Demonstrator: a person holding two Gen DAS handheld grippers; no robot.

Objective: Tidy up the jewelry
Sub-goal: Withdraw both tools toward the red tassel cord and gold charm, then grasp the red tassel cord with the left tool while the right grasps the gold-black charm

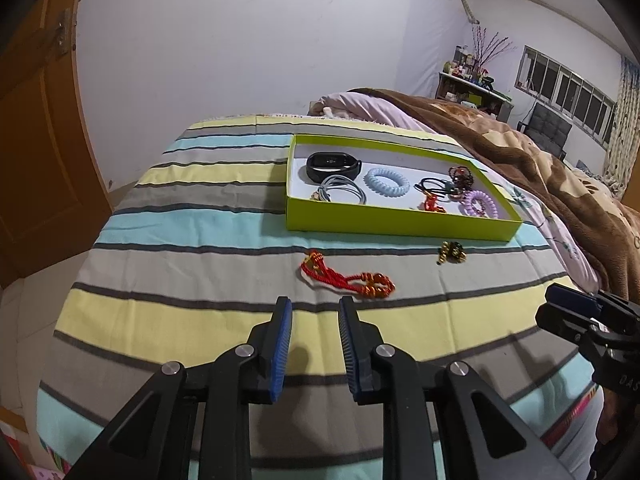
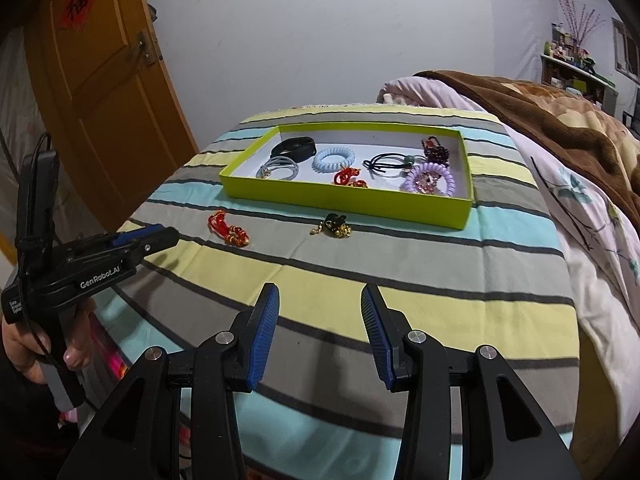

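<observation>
Hovering above the bed (image 2: 400, 280), both tools, left (image 1: 315, 305) and right (image 2: 320, 292), stand apart, empty; red cord (image 1: 344, 276) and gold charm (image 2: 334, 226) lie outside the tray (image 2: 344, 196).

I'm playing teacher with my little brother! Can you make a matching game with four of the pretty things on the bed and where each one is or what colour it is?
Things:
1. red knotted cord
2. black and gold charm
3. spiral hair tie
4. black smart band

Matches:
A. light blue, inside the green box
B. far left corner inside the box
C. on the striped cloth, nearest the left gripper
D. on the cloth, just in front of the box's front wall

Pairs: 1-C, 2-D, 3-A, 4-B
</observation>
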